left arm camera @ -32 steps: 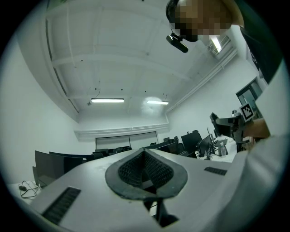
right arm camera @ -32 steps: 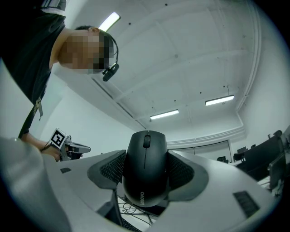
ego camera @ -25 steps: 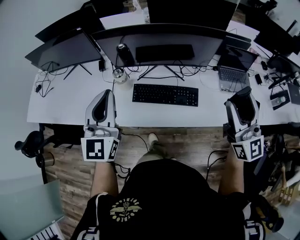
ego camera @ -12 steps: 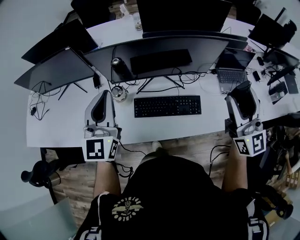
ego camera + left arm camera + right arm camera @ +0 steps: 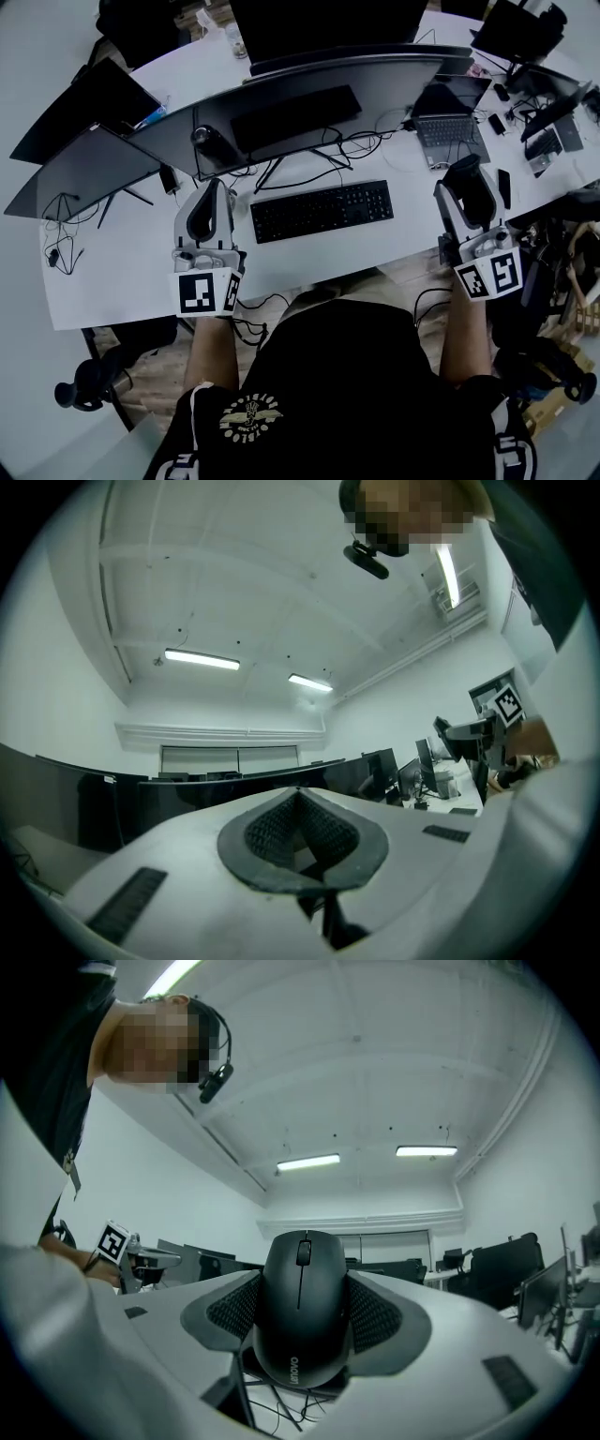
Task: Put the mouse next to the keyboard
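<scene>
Right now your one mouse [image 5: 302, 1312], black with its scroll wheel at the far end, lies lengthwise between the ribbed pads [image 5: 232, 1305] of your right tongs [image 5: 466, 178], which pinch it from both sides. From the head view, that hand holds it over the right part of the white table [image 5: 122, 272]. It is level with the single black keyboard [image 5: 322, 210] but apart from it, with bare tabletop between the two. Whether the mouse touches the table cannot be told.

Your left tongs [image 5: 212, 192] sit on the other side of the keyboard, just off its left end. In the left gripper view their tips are pressed together with nothing between them. So you have two tongs, each carrying one marker cube at its near end: the left cube [image 5: 206, 292] and the right cube [image 5: 489, 274].

Behind the keyboard stands one wide curved monitor [image 5: 319, 89] with loose cables [image 5: 361, 145] under it. Two more dark screens stand to its left, a nearer one [image 5: 75, 173] and a farther one [image 5: 75, 105]. One open laptop [image 5: 448, 127] lies beyond the right tongs.
</scene>
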### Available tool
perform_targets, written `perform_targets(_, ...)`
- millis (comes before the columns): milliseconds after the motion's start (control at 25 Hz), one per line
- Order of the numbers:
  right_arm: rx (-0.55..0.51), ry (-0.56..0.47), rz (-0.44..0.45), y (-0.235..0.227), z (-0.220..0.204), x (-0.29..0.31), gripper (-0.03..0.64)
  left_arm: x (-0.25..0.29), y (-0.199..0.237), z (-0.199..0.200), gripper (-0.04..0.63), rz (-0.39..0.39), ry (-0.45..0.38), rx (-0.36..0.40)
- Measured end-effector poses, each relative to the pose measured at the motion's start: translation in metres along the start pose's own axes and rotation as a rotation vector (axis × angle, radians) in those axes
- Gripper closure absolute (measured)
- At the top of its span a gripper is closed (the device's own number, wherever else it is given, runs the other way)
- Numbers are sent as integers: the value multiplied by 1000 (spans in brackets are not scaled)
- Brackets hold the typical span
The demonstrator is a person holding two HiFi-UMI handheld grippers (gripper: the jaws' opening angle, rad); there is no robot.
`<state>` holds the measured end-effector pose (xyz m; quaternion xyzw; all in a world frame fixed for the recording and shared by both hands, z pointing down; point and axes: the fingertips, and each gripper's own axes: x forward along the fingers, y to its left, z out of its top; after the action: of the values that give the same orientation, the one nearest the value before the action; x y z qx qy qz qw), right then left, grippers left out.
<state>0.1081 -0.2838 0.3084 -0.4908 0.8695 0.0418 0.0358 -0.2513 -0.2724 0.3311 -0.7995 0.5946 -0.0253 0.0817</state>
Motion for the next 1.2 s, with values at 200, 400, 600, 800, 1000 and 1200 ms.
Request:
perform_targets(200,59,96,-32,-21,-55,8,331,25,-19,-27,595,-40,28,-24)
perform_targets(400,114,209,-29,-38,-119,16,331,45,-41,-54,595,-63,64,-22)
perform_targets(600,145,291,-35,-59,-171,20,331,72,-65,-83,595,-91,97,-45)
perform_targets(800,190,367,-53,-75,-225,17,331,92,-82,-102,595,-119,122,-59)
perform_targets(1000,228,489,-73,-83,-289,15,331,112,-94,-118,595,-138,149,-68)
perform_targets(1200,255,638,-90,-89,-360,9,331,123,-102,-130,594,-148,182,-66)
